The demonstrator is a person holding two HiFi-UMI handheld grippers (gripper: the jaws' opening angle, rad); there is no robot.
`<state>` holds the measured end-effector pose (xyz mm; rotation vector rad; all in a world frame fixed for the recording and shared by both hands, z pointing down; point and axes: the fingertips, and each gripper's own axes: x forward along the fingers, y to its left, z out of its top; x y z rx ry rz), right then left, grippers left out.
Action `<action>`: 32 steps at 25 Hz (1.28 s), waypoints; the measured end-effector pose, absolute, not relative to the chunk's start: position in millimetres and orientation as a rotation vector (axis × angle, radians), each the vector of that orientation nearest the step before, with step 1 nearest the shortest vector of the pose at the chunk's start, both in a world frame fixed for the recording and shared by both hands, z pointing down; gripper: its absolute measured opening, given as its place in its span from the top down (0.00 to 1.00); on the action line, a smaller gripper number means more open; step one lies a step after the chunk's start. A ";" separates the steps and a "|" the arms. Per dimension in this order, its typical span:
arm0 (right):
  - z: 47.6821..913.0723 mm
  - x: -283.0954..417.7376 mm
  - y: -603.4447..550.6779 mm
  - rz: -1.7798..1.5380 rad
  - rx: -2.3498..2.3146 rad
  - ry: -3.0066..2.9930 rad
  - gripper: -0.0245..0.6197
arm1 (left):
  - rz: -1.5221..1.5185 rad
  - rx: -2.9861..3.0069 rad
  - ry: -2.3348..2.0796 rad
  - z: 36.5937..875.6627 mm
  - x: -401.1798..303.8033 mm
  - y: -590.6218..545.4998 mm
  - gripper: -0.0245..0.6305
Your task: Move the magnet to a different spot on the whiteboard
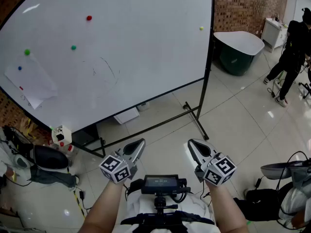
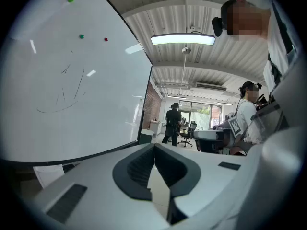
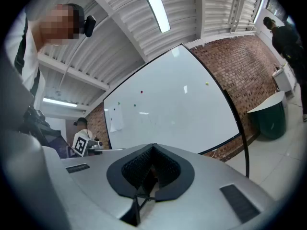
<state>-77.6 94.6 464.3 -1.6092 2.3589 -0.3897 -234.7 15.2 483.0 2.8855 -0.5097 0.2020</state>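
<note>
Held low, the grey left gripper (image 1: 140, 143) and grey right gripper (image 1: 192, 143) are both pinched shut on nothing, seemingly parked before any reach, with the small round red magnet (image 1: 89, 18) well off, high on the large white whiteboard (image 1: 146, 57).

magnets (image 1: 89, 18) on whiteboard (image 1: 146, 57) | paper (image 1: 31, 81) on its left part | tub (image 1: 238, 47) right of whiteboard

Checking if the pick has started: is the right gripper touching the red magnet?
Apart. In the head view the right gripper hangs above the floor, well short of the whiteboard where the red magnet sits.
</note>
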 end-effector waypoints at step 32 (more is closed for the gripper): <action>484.9 64.9 11.1 -0.437 -1.881 2.254 0.92 | 0.171 2.869 -0.142 499.3 -57.4 -81.5 0.91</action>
